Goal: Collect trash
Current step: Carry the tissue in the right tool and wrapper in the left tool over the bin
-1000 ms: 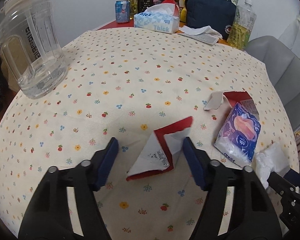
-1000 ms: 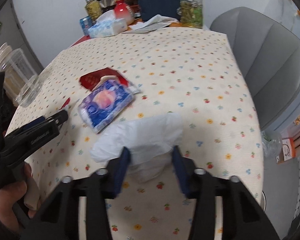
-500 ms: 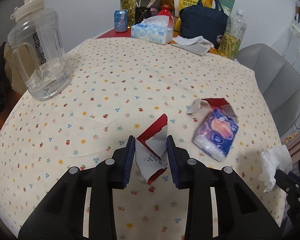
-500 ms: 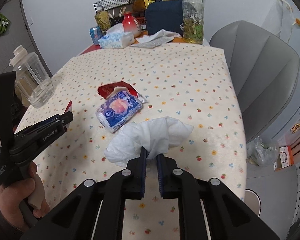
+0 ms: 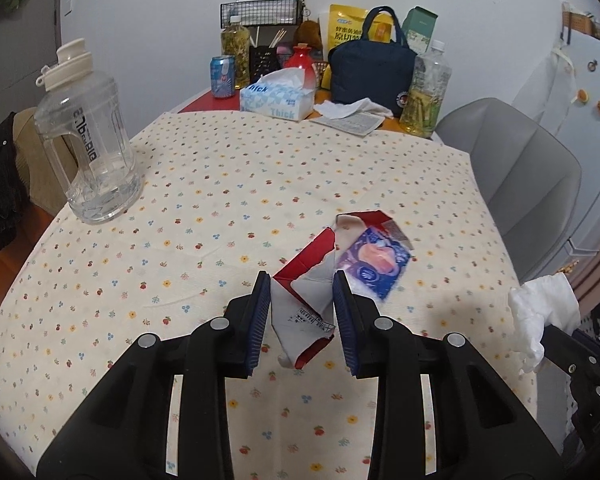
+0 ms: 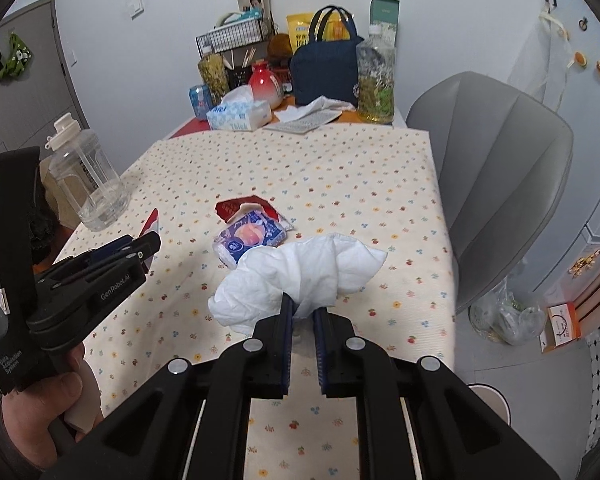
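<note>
table (image 5: 228, 200) middle left bare, water jug (image 5: 86, 140) at left edge, clutter crowded along far edge, tissue pack (image 5: 374, 262) blocking right of centre

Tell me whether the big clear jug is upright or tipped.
Upright: the jug stands on its base on the tablecloth, white cap on top.

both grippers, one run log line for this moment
left gripper: shut on red paper scrap | right gripper: shut on white tissue | left on table: blue tissue pack

a clear jug (image 5: 88, 148) is standing at the tablecloth's (image 5: 228, 200) left edge. a tissue box (image 5: 277, 98), can (image 5: 223, 76), navy bag (image 5: 372, 68) and bottle (image 5: 426, 92) are crowding the far end beside a grey chair (image 5: 516, 172).
</note>
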`<control>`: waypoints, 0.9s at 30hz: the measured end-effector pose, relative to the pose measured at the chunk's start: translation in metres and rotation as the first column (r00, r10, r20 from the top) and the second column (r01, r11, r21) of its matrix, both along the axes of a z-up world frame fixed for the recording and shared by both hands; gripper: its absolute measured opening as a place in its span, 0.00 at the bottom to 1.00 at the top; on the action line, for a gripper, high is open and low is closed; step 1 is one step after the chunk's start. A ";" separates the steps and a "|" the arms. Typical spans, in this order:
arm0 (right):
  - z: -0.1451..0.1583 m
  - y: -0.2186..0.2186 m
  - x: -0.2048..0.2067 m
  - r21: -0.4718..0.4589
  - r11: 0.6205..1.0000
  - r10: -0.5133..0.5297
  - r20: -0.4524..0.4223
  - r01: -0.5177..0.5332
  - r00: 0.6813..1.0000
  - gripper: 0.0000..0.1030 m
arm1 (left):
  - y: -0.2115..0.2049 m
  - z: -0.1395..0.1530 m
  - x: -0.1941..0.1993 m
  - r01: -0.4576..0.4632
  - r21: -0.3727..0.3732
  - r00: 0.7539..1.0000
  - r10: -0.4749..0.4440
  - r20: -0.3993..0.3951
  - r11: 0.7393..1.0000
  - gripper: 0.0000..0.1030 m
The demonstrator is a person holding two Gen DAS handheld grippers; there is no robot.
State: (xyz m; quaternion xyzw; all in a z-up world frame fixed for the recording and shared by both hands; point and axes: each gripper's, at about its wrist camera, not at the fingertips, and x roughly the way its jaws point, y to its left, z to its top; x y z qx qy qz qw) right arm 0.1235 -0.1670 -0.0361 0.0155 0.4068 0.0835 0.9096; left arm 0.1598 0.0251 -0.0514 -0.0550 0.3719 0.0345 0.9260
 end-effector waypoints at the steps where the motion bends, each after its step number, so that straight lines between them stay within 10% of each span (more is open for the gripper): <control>1: 0.002 -0.002 -0.003 -0.002 1.000 -0.003 0.006 0.003 1.000 0.10 | -0.003 0.004 -0.003 0.007 0.000 1.000 -0.007 0.008 1.000 0.31; 27: 0.029 -0.091 -0.068 -0.051 0.977 -0.203 0.069 0.207 0.977 0.10 | -0.098 0.021 -0.042 0.204 -0.001 0.978 -0.204 0.042 0.979 0.31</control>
